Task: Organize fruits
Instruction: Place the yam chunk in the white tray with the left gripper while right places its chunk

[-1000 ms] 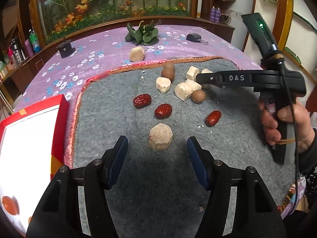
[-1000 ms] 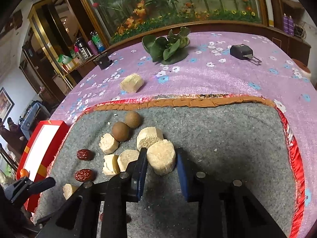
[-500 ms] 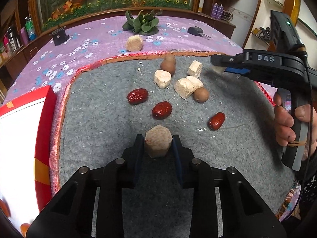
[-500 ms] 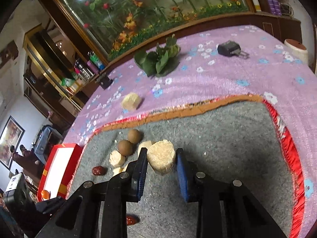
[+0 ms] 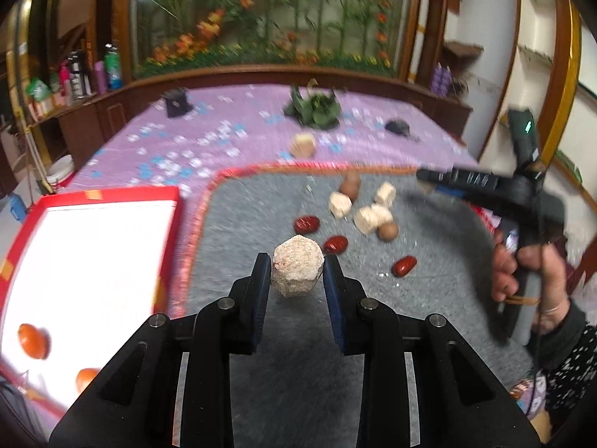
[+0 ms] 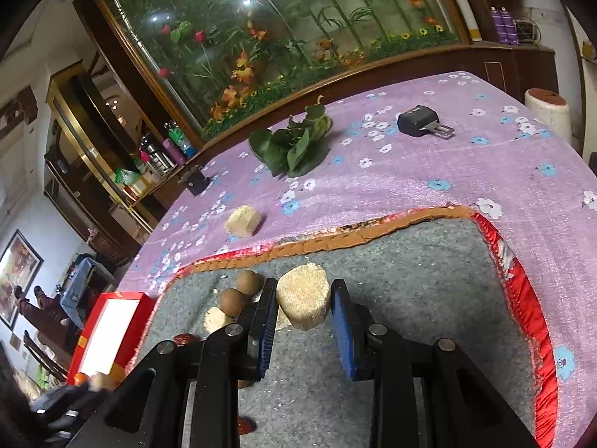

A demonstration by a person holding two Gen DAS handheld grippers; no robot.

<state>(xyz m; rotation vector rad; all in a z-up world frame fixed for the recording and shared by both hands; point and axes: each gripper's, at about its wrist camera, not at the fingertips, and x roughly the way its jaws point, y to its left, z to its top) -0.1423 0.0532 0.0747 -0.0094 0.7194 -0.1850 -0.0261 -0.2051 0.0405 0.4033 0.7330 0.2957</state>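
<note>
My left gripper is shut on a tan hexagonal cake and holds it above the grey mat. My right gripper is shut on a second tan cake, lifted above the mat. On the mat lie three red dates, brown longans and several pale cake pieces. The red-rimmed white box at the left holds two orange fruits. The right gripper also shows in the left wrist view.
A purple flowered cloth covers the table. On it sit another tan cake, a leafy green, a black key fob and a small black box. A wooden-framed plant display stands behind.
My left gripper closed on the hexagonal cake and lifted it, swinging toward the box. My right gripper rose with its cake.
</note>
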